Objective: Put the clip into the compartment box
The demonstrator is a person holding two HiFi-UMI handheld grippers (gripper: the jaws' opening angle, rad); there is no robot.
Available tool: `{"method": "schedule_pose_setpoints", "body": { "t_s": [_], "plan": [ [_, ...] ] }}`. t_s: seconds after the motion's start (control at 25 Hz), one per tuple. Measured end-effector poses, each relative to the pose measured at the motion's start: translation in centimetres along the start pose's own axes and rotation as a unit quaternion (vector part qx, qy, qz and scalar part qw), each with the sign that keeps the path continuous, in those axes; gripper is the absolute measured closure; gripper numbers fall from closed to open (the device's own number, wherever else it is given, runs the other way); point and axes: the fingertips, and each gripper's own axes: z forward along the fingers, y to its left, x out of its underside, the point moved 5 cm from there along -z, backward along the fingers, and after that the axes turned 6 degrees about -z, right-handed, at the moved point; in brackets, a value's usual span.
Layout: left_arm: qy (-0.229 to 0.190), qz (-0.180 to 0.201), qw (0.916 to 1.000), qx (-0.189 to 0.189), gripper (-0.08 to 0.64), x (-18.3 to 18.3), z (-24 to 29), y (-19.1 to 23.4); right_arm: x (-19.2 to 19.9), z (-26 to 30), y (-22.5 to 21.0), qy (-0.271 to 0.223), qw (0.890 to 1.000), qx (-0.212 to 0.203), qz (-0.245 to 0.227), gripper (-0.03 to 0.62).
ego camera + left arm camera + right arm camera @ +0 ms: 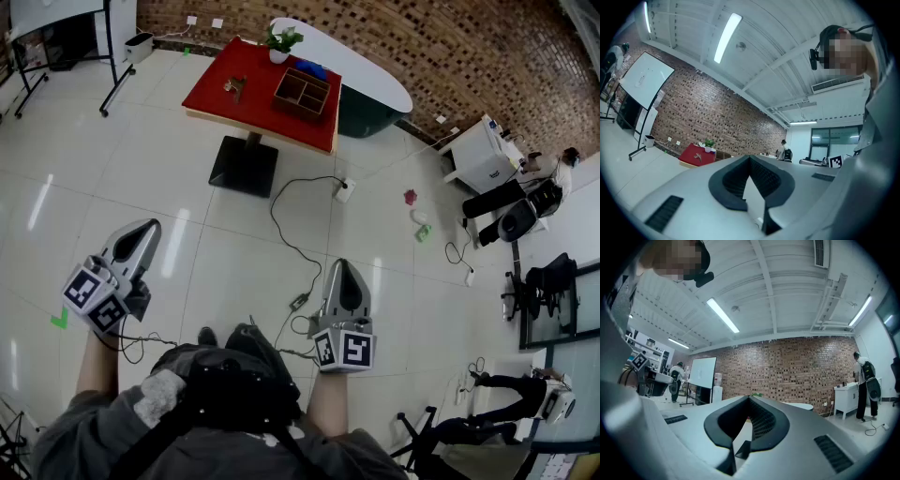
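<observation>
Far ahead stands a red table (258, 89). On it lie a small dark clip (234, 86) at the left and a brown wooden compartment box (301, 92) at the right. Both grippers are held level above the tiled floor, well short of the table. My left gripper (150, 225) is shut with nothing in it, and so is my right gripper (339, 265). In the left gripper view the jaws of the left gripper (750, 157) meet at the tip, with the red table (697, 154) small in the distance. The right gripper (750, 398) points at the brick wall, its jaws together.
A potted plant (281, 39) stands at the table's back edge, and a white oval table (375, 80) lies behind it. A black cable (291, 234) and a power strip (345, 190) cross the floor. A whiteboard stand (108, 56) is at left, a white cabinet (480, 155) and seated people at right.
</observation>
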Motion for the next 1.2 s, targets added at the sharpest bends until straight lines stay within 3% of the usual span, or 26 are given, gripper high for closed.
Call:
{"method": "schedule_pose_setpoints", "body": {
  "t_s": [0.28, 0.56, 0.92, 1.2],
  "plan": [
    [0.008, 0.006, 0.9999, -0.008, 0.546, 0.0, 1.3, 1.9, 1.2, 2.7, -0.6, 0.003, 1.0, 0.008, 0.006, 0.588],
    [0.016, 0.01, 0.9996, -0.023, 0.546, 1.0, 6.9, 6.2, 4.7, 10.4, -3.0, -0.002, 1.0, -0.002, 0.015, 0.588],
    [0.013, 0.01, 0.9988, -0.046, 0.545, 0.4, 21.7, 14.3, 9.3, 25.1, -10.6, -0.002, 1.0, -0.009, 0.024, 0.588],
    [0.009, 0.005, 0.9978, -0.066, 0.545, -4.3, 36.3, 18.9, 8.5, 39.4, -19.6, 0.003, 0.999, -0.016, 0.028, 0.588]
  ]
}}
